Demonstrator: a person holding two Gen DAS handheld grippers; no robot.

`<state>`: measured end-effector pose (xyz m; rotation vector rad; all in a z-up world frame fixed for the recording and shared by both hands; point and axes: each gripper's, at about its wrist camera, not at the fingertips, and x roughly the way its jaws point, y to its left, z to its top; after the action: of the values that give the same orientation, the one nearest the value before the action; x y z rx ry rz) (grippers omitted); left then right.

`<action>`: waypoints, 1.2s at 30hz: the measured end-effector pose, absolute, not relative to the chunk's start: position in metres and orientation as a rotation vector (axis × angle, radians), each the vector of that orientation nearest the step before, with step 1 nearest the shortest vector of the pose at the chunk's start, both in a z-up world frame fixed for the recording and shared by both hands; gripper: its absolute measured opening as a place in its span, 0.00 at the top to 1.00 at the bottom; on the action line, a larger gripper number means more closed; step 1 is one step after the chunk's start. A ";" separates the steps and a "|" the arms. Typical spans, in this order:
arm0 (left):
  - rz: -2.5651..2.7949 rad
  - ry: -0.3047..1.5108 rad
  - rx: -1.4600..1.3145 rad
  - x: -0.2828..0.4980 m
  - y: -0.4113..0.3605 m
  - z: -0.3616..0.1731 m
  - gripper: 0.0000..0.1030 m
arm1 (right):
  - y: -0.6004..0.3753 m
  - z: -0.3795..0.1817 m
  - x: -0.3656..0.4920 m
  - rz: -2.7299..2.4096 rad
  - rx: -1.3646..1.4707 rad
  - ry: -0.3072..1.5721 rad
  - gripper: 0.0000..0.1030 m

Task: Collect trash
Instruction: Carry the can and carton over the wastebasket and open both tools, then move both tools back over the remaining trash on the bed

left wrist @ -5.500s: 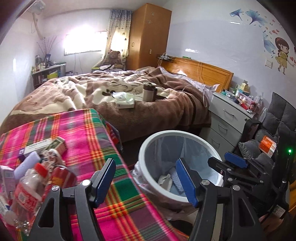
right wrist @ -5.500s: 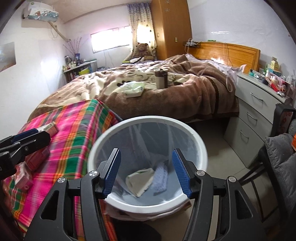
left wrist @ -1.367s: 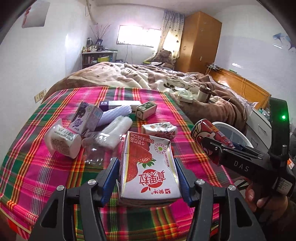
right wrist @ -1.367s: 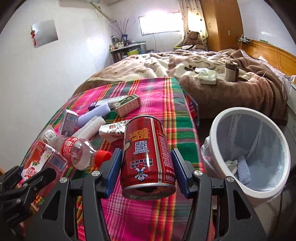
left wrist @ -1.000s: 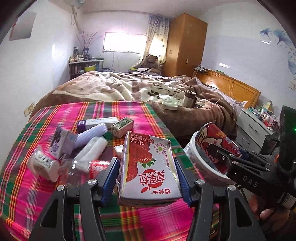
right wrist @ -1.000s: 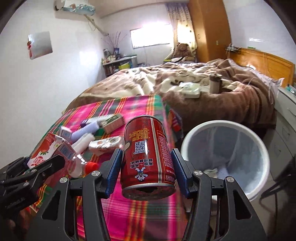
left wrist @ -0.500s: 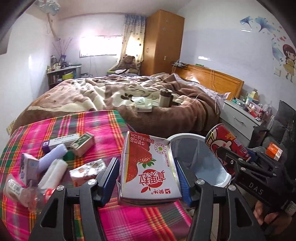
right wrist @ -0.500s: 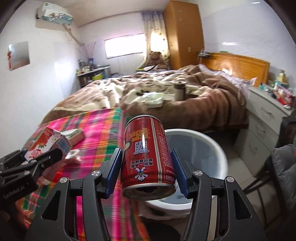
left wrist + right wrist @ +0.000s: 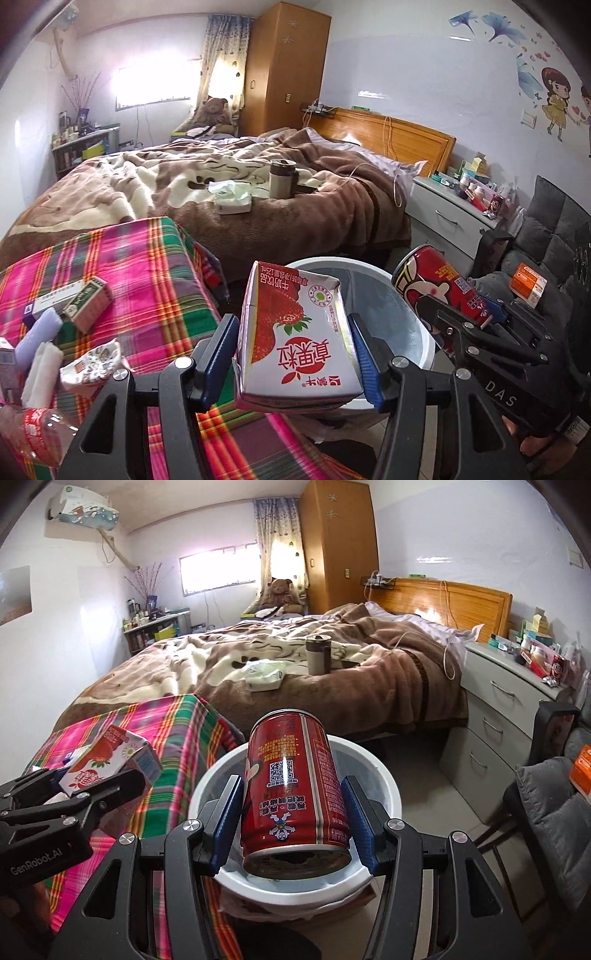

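Beside the bed (image 9: pixel 221 184), the white bin (image 9: pixel 384 779) is the thing to watch, and everything here sits in relation to it. The tabletop (image 9: pixel 140 266) under its pink plaid cloth stands just to the bin's left, with a few boxes, a wrapper and a plastic bottle left lying on it. A second ago both claws hung over that cloth; now they have swung across, so the bin's rim shows right behind what each one carries. The right claw (image 9: pixel 295 827) is clamped on a red can (image 9: pixel 295 786), which hangs over the bin's open mouth. The left claw (image 9: pixel 291 365) is clamped on a strawberry milk carton (image 9: pixel 295 332), which sits at the bin's near left edge, seemingly not quite over the opening. To my eye the carrying is nearly done: the can looks ready to drop, the carton needs a little more reach toward the bin, and the tabletop leftovers mean more trips.
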<state>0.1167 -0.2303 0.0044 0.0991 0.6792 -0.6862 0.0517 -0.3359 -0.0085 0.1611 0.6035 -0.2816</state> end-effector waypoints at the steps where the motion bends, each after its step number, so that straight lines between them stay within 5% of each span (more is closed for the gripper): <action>1: -0.692 0.685 0.100 0.118 -0.234 0.003 0.42 | -0.339 -0.010 0.053 -0.282 0.166 0.608 0.46; 16: -0.743 0.788 0.128 0.149 -0.275 -0.028 0.42 | -0.370 -0.032 0.069 -0.291 0.188 0.699 0.46; 19: -0.750 0.786 0.120 0.148 -0.275 -0.030 0.29 | -0.373 -0.034 0.067 -0.303 0.193 0.711 0.46; 36: -0.696 0.713 0.082 0.124 -0.223 -0.003 0.29 | -0.355 -0.014 0.054 -0.269 0.191 0.637 0.45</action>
<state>0.1243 -0.2230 -0.0028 0.0822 0.7134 -0.6960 0.0539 -0.3550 -0.0138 0.1911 0.6372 -0.2687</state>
